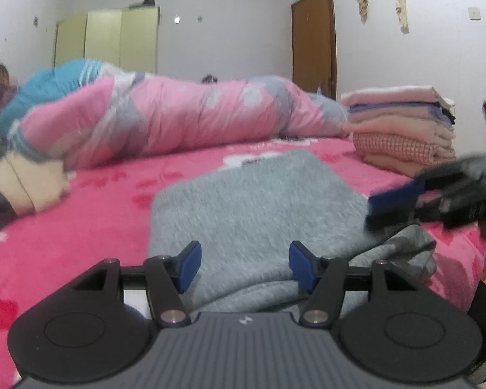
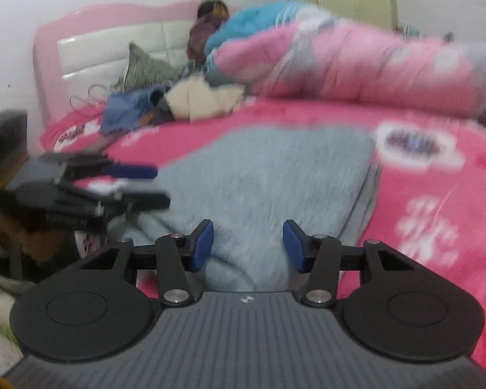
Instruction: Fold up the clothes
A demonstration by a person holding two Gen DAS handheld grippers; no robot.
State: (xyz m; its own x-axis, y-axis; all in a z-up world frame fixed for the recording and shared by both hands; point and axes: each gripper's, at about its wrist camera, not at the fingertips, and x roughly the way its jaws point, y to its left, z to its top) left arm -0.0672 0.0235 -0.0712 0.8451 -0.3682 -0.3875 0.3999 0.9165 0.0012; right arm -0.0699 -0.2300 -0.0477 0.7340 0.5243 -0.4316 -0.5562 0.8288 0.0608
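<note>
2 grippers spread wide over grey sweater (image 1: pixel 252 201): left gripper (image 1: pixel 244 267), right gripper (image 2: pixel 248 246); no legible writing.

Landmark: the grey sweater (image 1: pixel 259 204) on our bedspread (image 1: pixel 81 227).
- Left of it: bare bedspread, open passage up to the loose clothes (image 1: pixel 29 181).
- Behind it: a strip of bare bedspread, then the quilt (image 1: pixel 178 116) walls off the far side.
- Right rear: stack (image 1: pixel 401 126) of folded clothes blocks that corner.
- Right edge: our right gripper (image 1: pixel 392 207) hovers over it.
- Near edge: our left gripper (image 1: pixel 244 267), jaws apart.
</note>
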